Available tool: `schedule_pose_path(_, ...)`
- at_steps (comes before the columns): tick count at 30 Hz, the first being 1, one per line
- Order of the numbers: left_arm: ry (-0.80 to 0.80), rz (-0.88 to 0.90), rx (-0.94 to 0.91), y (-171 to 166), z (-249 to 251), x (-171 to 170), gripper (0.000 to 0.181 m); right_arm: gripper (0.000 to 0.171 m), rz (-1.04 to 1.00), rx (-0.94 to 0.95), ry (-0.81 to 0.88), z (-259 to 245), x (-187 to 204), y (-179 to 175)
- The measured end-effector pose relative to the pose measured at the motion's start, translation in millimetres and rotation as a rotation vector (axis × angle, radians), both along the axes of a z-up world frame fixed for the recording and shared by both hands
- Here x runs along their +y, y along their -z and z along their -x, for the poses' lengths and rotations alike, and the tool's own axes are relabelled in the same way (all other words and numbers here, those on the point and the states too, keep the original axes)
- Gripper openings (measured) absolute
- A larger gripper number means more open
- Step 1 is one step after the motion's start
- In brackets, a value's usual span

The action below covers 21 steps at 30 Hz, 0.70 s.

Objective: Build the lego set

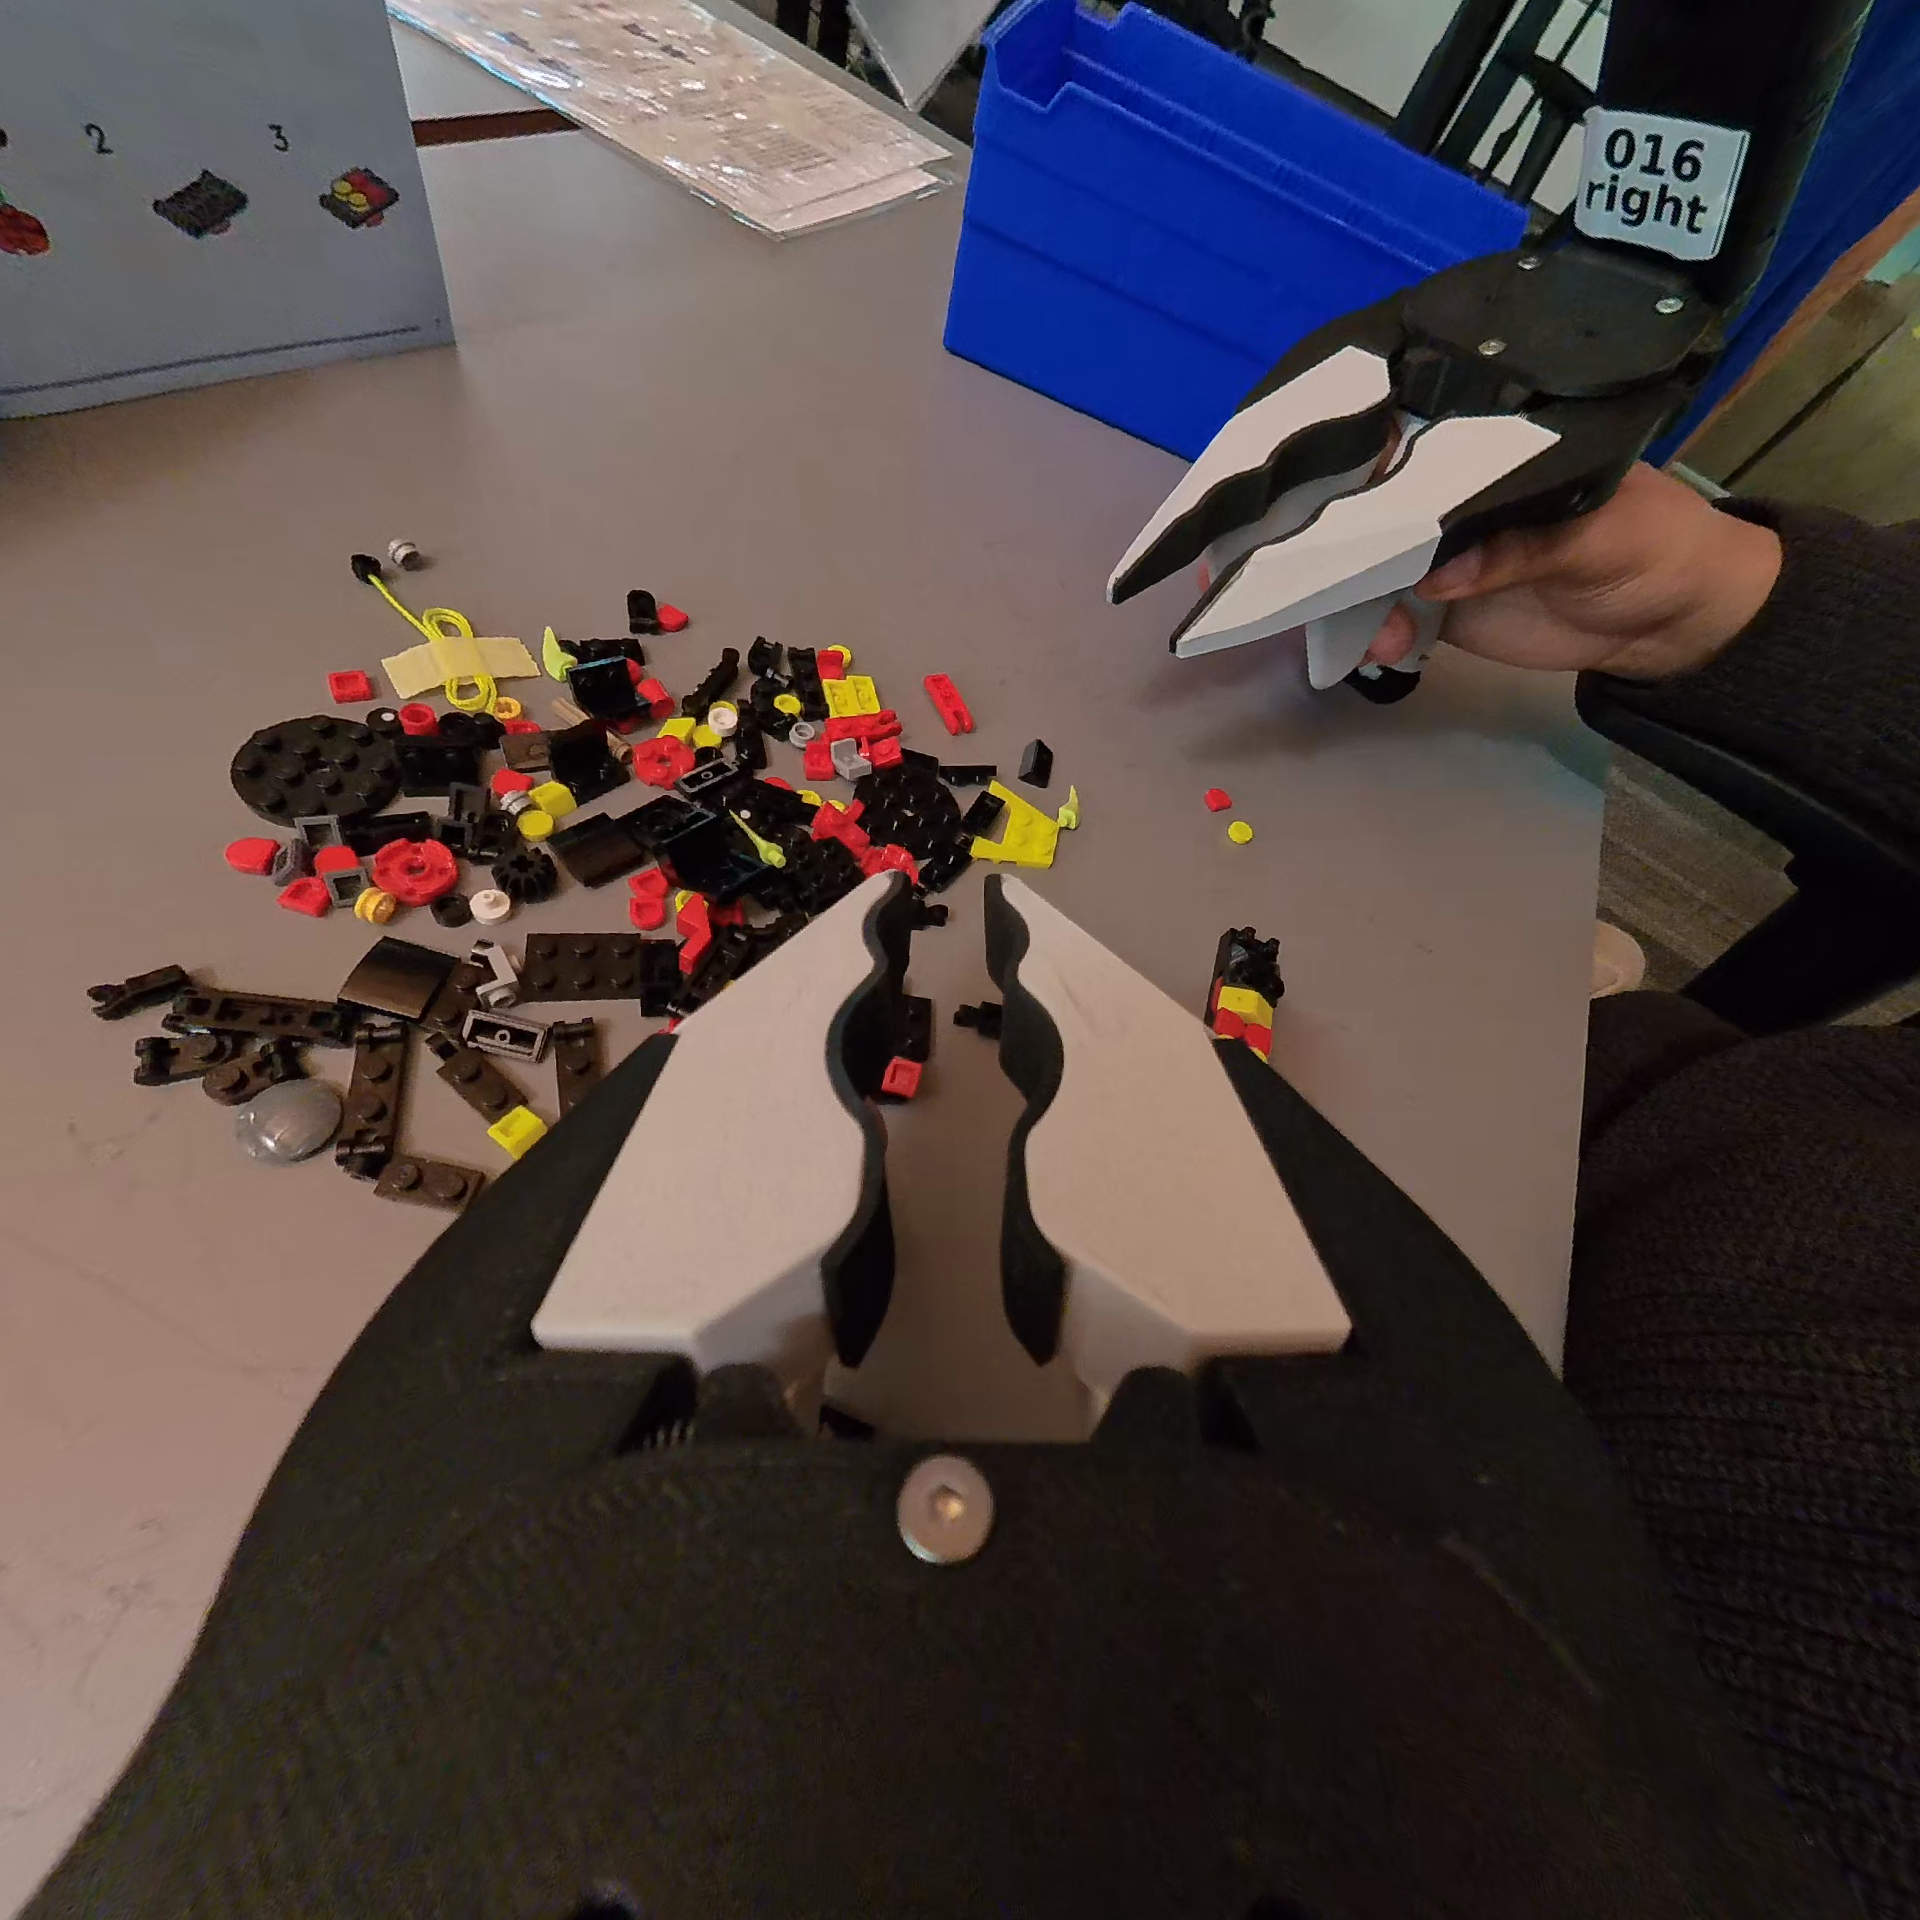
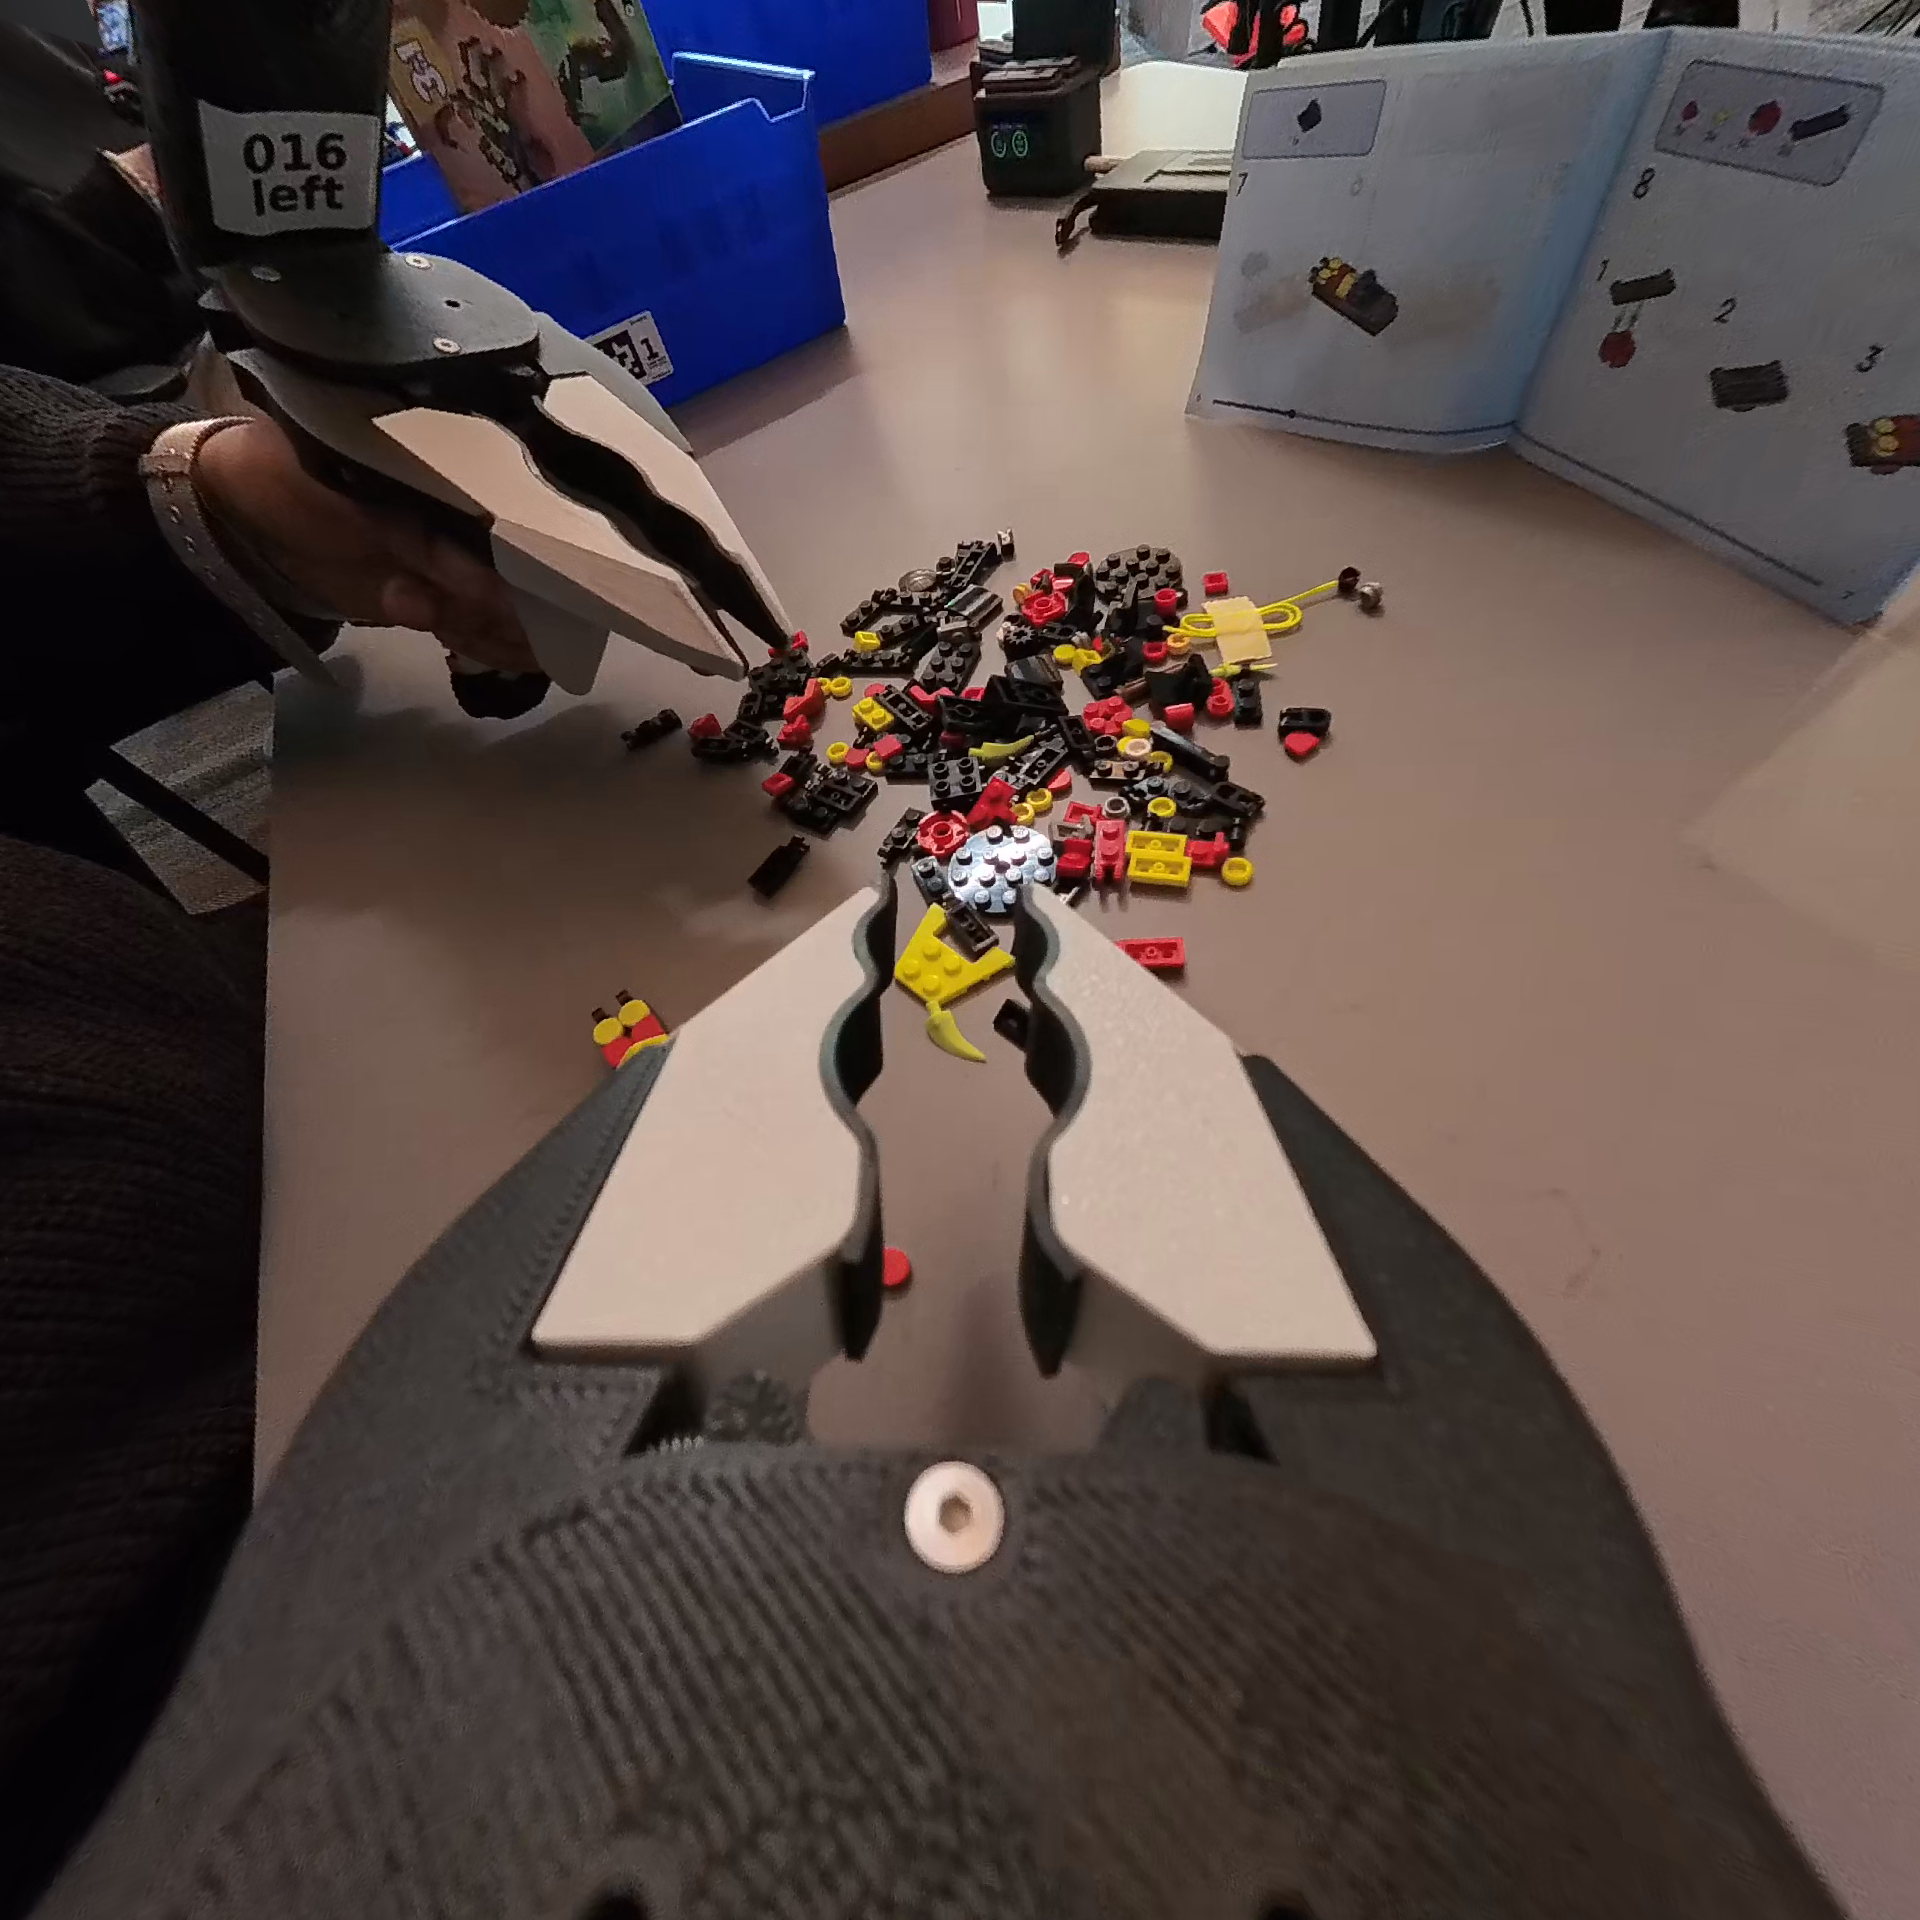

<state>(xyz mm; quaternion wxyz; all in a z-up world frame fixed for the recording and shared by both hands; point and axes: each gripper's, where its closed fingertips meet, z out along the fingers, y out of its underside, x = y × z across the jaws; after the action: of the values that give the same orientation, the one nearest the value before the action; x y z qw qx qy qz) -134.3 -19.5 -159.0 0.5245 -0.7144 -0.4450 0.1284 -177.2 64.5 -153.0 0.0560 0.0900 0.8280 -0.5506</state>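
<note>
A pile of loose black, red and yellow lego pieces (image 1: 717,821) lies on the grey table (image 1: 727,468); it also shows in the right wrist view (image 2: 997,717). A small red, yellow and black sub-assembly (image 1: 1247,997) lies apart near the table edge, also seen in the right wrist view (image 2: 629,1029). My left gripper (image 1: 945,894) is open and empty, with its tips at the near edge of the pile (image 2: 764,655). My right gripper (image 2: 961,899) is open and empty, above a yellow wedge plate (image 2: 945,961). From the left it hovers right of the pile (image 1: 1148,620).
An open instruction booklet (image 2: 1558,291) stands behind the pile (image 1: 208,208). A blue bin (image 1: 1195,239) sits at the far right, and a plastic sheet (image 1: 707,104) lies at the back. The table edge (image 1: 1590,935) runs close on the right. A small red round piece (image 1: 1216,800) and a yellow one (image 1: 1238,831) lie apart.
</note>
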Motion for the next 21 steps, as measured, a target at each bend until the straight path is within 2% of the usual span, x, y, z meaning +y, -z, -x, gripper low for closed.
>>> schedule_pose_path(21,-0.032,-0.005,0.018,-4.5,3.9,-6.8,0.011,0.022,0.024,-0.013,0.056,9.8,2.3,-4.5)
